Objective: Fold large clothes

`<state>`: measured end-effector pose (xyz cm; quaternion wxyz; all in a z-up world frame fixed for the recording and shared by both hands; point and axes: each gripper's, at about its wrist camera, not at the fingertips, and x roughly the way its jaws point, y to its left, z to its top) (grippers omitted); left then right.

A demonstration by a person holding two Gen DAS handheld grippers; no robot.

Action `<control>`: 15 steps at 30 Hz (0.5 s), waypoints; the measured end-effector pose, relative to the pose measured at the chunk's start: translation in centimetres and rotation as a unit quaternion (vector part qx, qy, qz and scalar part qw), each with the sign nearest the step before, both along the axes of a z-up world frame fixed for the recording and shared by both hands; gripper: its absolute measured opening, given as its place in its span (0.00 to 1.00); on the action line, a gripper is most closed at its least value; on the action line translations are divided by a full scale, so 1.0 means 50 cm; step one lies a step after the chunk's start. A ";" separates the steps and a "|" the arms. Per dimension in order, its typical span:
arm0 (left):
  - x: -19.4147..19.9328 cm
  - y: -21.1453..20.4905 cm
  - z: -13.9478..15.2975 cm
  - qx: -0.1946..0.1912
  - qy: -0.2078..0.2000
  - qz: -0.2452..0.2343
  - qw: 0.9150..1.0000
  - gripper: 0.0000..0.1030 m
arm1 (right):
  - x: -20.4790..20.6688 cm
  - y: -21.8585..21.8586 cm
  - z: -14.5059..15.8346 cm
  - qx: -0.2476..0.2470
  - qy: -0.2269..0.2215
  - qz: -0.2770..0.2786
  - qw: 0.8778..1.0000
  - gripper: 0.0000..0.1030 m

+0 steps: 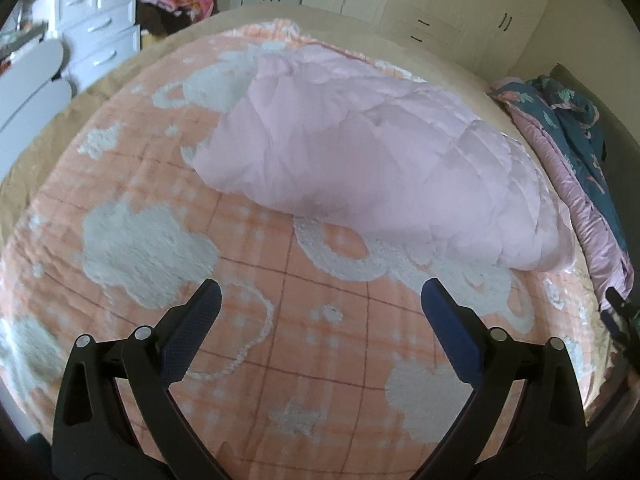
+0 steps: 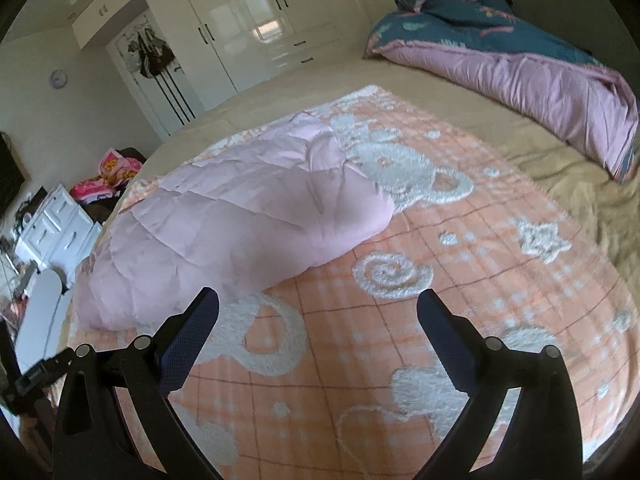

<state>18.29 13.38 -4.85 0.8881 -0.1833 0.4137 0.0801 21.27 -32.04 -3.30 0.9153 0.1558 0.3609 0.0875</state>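
Directly below both tools we find the peach plaid fleece blanket with white bear and cloud motifs (image 1: 320, 360), spread over the bed. Our left tool (image 1: 320, 300) stands with fingers wide apart and holds nothing; our right tool (image 2: 318, 304) is likewise spread wide and empty.

Upon the blanket, beyond both tools, lies the pale pink quilted puffer garment (image 1: 380, 168), bundled into a long padded mound. Its near edge rests on the blanket just ahead of the right tool.

We judge the garment light, soft and bulky, with a smooth shell that may slip between the fingers. Padding will spring back, so folds may not stay flat. We recommend gripping a stitched seam or hem at the near edge, one tool toward each end, rather than the puffed middle.

Past the blanket, a dark teal floral duvet with pink lining (image 2: 500, 52) lies heaped.
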 end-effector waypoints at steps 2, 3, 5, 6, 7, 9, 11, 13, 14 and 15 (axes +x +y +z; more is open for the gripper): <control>0.010 -0.002 -0.004 -0.008 -0.002 0.000 1.000 0.91 | 0.016 -0.002 -0.010 0.011 0.011 -0.007 1.000 0.96; 0.014 -0.002 -0.004 -0.012 -0.002 0.001 1.000 0.91 | 0.027 -0.001 -0.016 0.017 0.017 -0.011 1.000 0.96; 0.026 0.004 -0.009 -0.032 -0.002 0.004 0.999 0.91 | 0.044 0.000 -0.024 0.029 0.024 -0.018 0.999 0.96; 0.031 0.007 -0.011 -0.040 -0.002 0.006 0.999 0.91 | 0.054 0.002 -0.029 0.033 0.027 -0.022 0.999 0.96; 0.039 0.012 -0.014 -0.050 -0.001 0.011 0.999 0.91 | 0.067 0.003 -0.034 0.042 0.032 -0.025 0.998 0.96; 0.052 0.020 -0.017 -0.058 0.000 0.020 0.998 0.91 | 0.088 0.007 -0.040 0.050 0.038 -0.029 0.998 0.96; 0.066 0.030 -0.020 -0.067 0.000 0.028 0.997 0.91 | 0.112 0.013 -0.048 0.058 0.044 -0.031 0.997 0.96; 0.077 0.039 -0.023 -0.079 -0.001 0.034 0.996 0.91 | 0.139 0.019 -0.058 0.064 0.052 -0.034 0.996 0.96; 0.083 0.045 -0.026 -0.088 -0.001 0.039 0.995 0.91 | 0.149 0.020 -0.061 0.065 0.055 -0.035 0.996 0.96; 0.087 0.049 -0.028 -0.094 -0.001 0.042 0.995 0.91 | 0.162 0.021 -0.067 0.069 0.060 -0.037 0.995 0.96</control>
